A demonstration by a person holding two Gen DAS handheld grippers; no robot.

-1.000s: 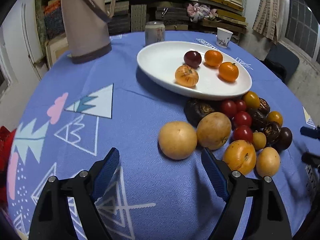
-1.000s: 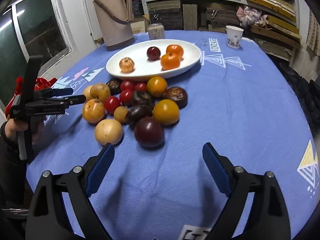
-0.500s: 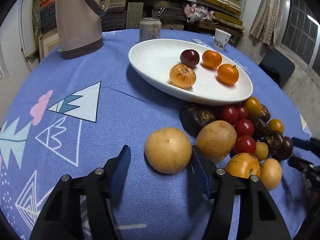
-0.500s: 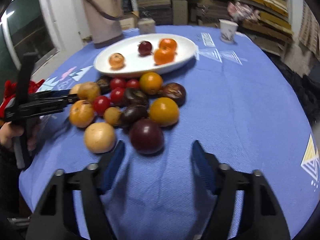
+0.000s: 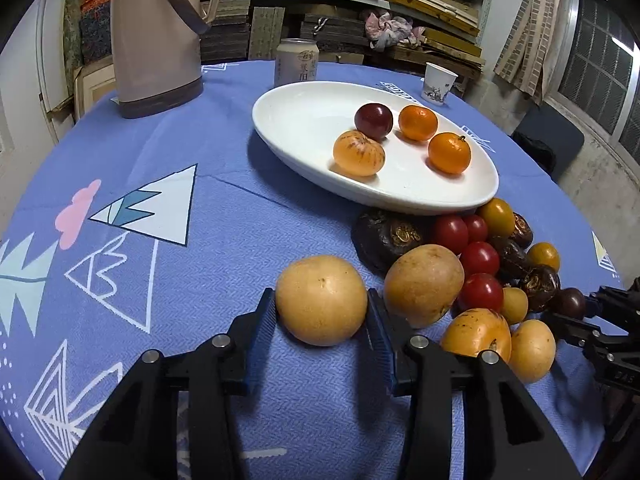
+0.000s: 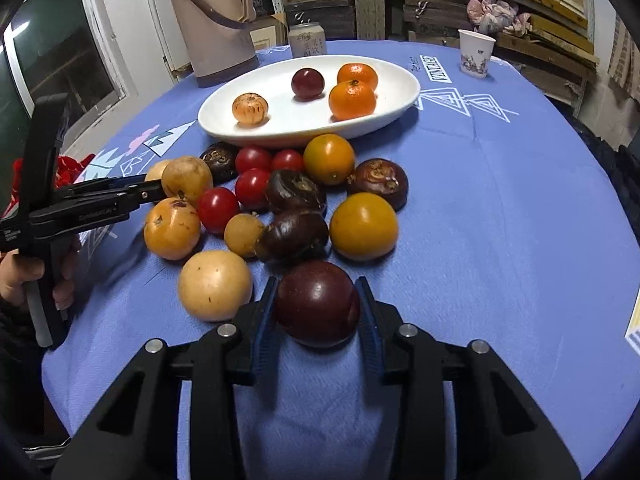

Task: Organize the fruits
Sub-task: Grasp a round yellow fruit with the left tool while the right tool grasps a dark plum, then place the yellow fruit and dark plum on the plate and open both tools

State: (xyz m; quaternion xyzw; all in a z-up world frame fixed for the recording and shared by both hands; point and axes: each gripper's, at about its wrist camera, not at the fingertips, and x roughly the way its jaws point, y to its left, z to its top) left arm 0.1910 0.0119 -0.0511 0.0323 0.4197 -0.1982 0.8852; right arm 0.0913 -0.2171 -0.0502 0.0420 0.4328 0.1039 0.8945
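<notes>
A white oval plate (image 5: 304,120) (image 6: 400,92) holds two oranges, a dark plum and a striped orange fruit. A pile of loose fruit (image 5: 480,264) (image 6: 288,196) lies on the blue cloth in front of it. My left gripper (image 5: 321,322) is shut on a tan round fruit (image 5: 321,300) that rests on the cloth at the pile's left end. My right gripper (image 6: 316,316) is shut on a dark purple plum (image 6: 316,304) at the pile's near edge, also on the cloth. The left gripper shows in the right wrist view (image 6: 152,192), the right gripper in the left wrist view (image 5: 588,312).
A tall beige thermos jug (image 5: 156,32) (image 6: 212,16), a drink can (image 5: 298,62) (image 6: 307,40) and a paper cup (image 5: 439,82) (image 6: 476,52) stand behind the plate. Shelves of stacked goods line the back wall. The round table's edge curves close on both sides.
Both grippers moved forward and closed: the left around the tan fruit, the right around the dark plum. Both were wide open a second ago.
</notes>
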